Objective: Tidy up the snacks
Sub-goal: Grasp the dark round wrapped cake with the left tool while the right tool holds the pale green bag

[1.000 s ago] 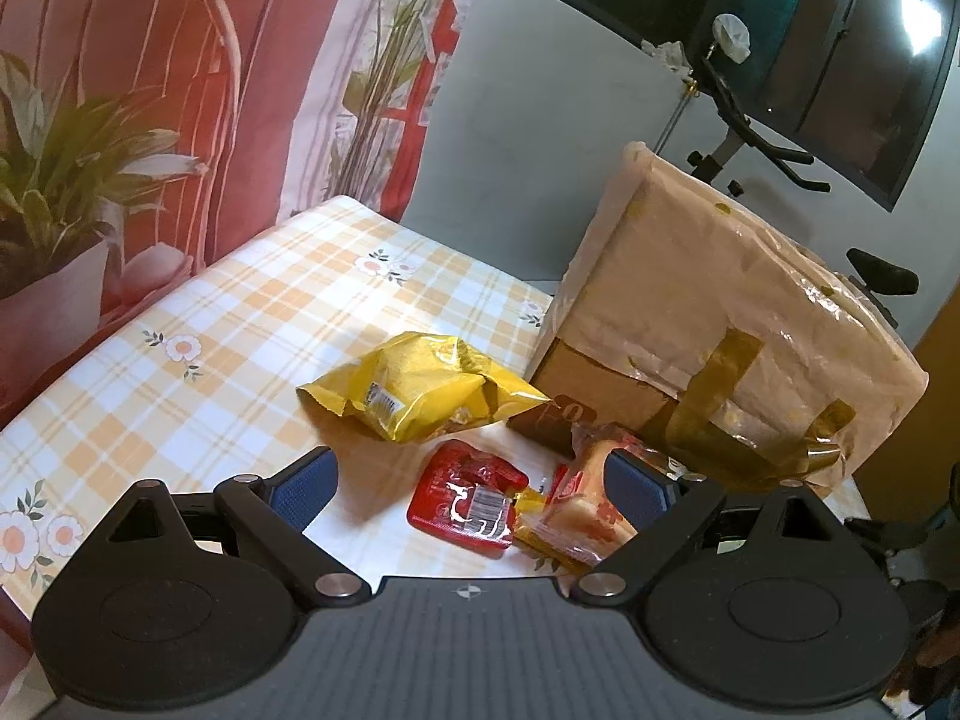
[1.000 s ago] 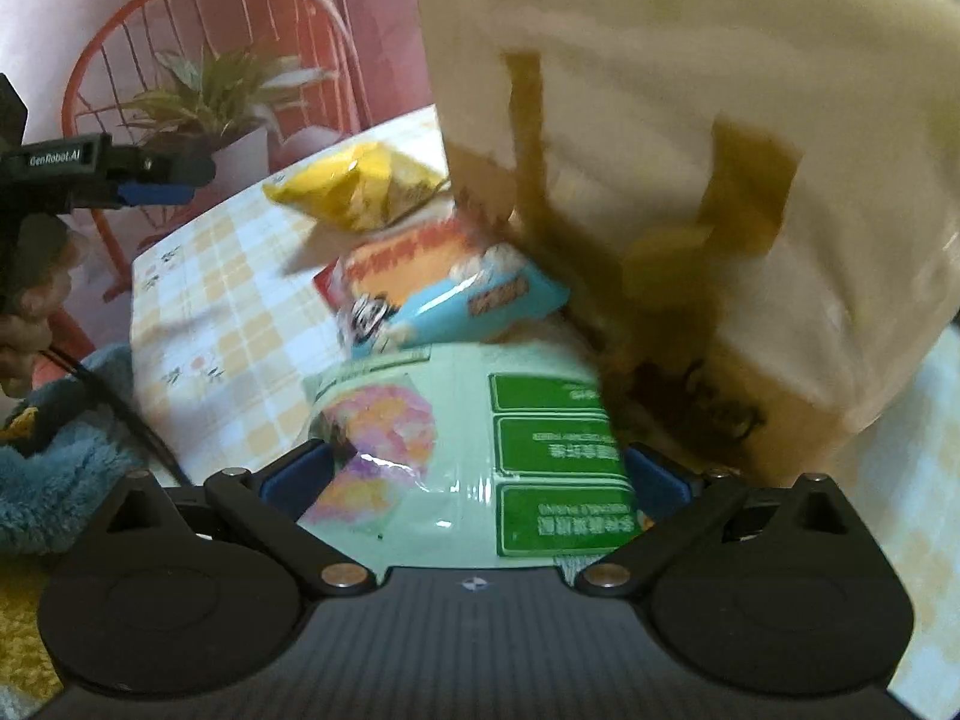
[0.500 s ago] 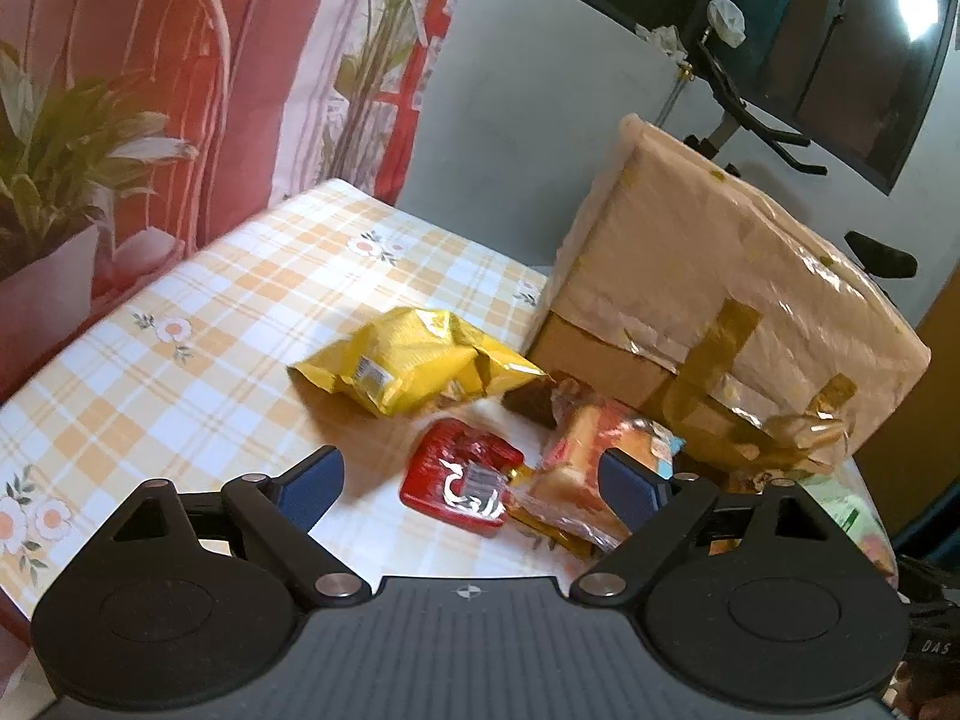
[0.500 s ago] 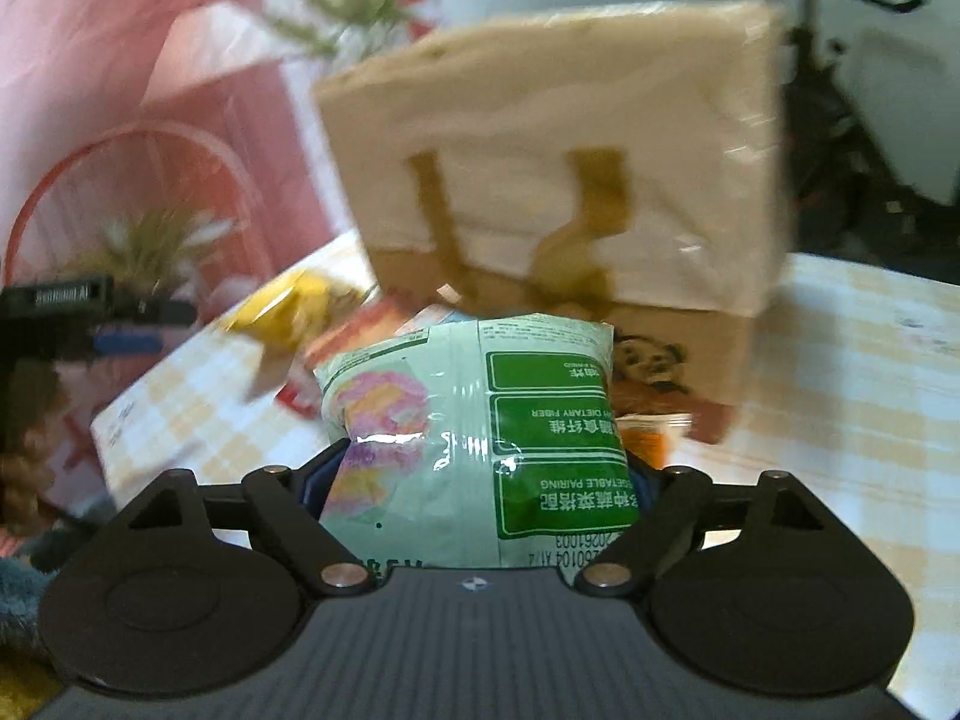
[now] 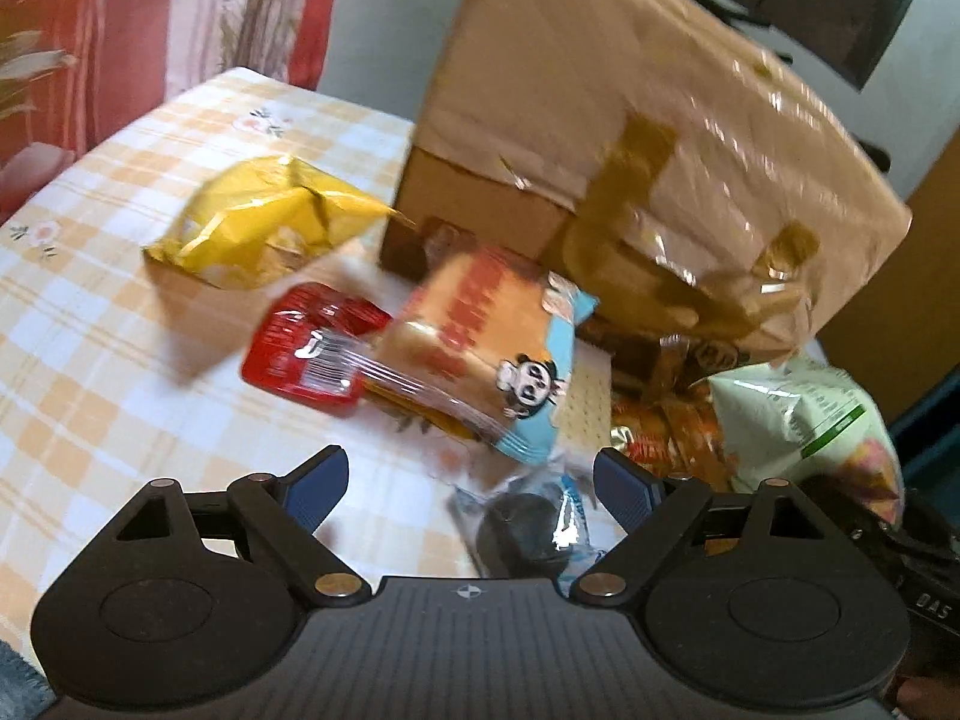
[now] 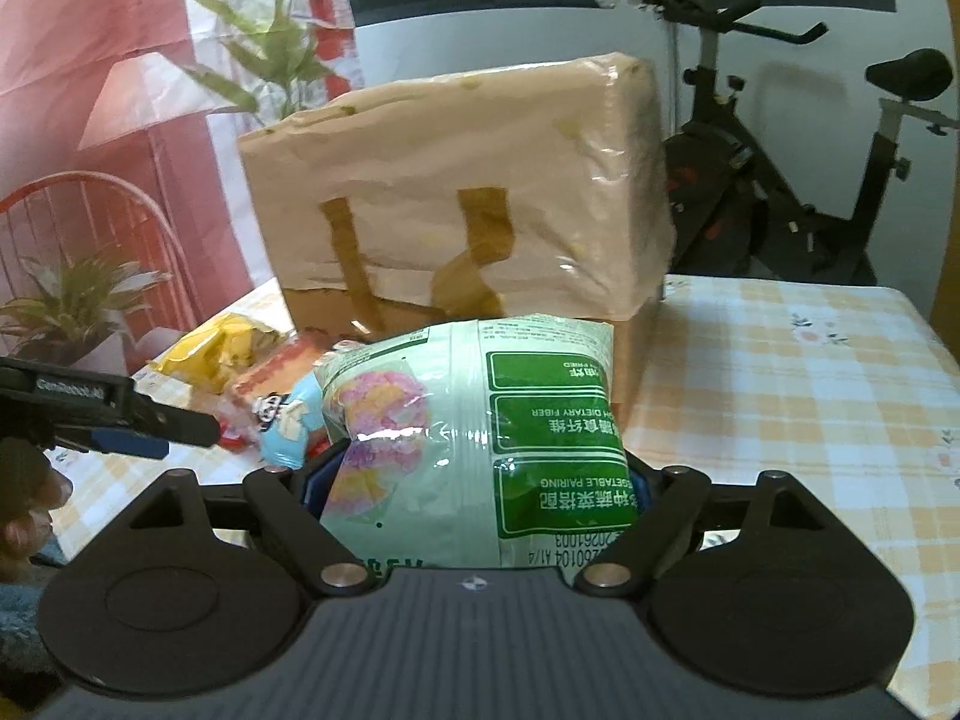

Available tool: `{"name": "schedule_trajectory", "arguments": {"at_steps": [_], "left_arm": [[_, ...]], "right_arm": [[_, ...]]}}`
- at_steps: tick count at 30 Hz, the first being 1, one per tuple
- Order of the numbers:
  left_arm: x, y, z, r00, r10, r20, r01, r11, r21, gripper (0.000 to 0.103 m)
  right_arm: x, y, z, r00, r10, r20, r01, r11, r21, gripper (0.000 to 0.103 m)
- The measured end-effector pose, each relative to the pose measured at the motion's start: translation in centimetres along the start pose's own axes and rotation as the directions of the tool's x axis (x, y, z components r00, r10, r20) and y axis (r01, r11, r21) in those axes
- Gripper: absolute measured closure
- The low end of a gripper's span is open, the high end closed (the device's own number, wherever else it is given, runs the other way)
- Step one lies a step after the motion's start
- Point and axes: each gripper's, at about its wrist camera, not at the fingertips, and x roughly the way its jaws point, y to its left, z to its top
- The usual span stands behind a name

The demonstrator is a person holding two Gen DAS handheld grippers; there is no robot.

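Observation:
My right gripper (image 6: 474, 480) is shut on a pale green snack bag (image 6: 480, 426), held above the table in front of a taped brown box (image 6: 456, 198). That bag also shows at the right of the left wrist view (image 5: 804, 420). My left gripper (image 5: 471, 480) is open and empty, low over the checked tablecloth (image 5: 90, 360). Ahead of it lie a yellow bag (image 5: 264, 228), a red packet (image 5: 312, 342), an orange-and-blue bread pack (image 5: 492, 336) and a dark round snack in a clear wrapper (image 5: 528, 528) between its fingers.
The brown box (image 5: 630, 150) stands at the back of the table. Small orange packets (image 5: 660, 438) lie at its foot. An exercise bike (image 6: 780, 180) stands behind the table on the right. A red wall hanging with plants (image 6: 90, 180) is on the left.
My right gripper has lifted the green bag and drawn back from the box. My left gripper has moved forward and lower toward the snacks; the dark wrapped snack now shows between its fingers.

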Motion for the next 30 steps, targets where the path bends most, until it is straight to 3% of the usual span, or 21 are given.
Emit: {"name": "schedule_trajectory", "arguments": {"at_steps": [4, 14, 20, 24, 30], "left_arm": [[1.5, -1.4, -0.3, 0.997, 0.048, -0.056, -0.046, 0.998, 0.037, 0.013], [4.5, -3.5, -1.4, 0.985, 0.084, -0.149, -0.059, 0.985, 0.164, 0.013], [4.2, -1.4, -1.5, 0.979, 0.067, -0.191, -0.043, 0.991, 0.128, 0.016], [4.1, 0.4, -0.5, 0.969, 0.007, -0.247, 0.03, 0.989, 0.147, 0.02], [3.7, 0.9, -0.6, 0.976, 0.026, -0.214, 0.018, 0.98, 0.198, 0.031]], "right_arm": [[-0.3, -0.8, -0.3, 1.0, -0.028, -0.002, 0.028, 0.999, 0.019, 0.018], [-0.7, -0.8, -0.4, 1.0, -0.012, 0.013, 0.012, 1.0, 0.025, 0.018], [-1.1, -0.9, -0.3, 1.0, -0.013, 0.021, 0.013, 1.0, 0.027, 0.018], [-1.1, -1.0, -0.3, 1.0, -0.018, 0.022, 0.017, 0.999, 0.031, 0.018], [-0.9, -1.0, -0.2, 1.0, -0.001, 0.023, 0.0, 1.0, 0.03, 0.018]]}}
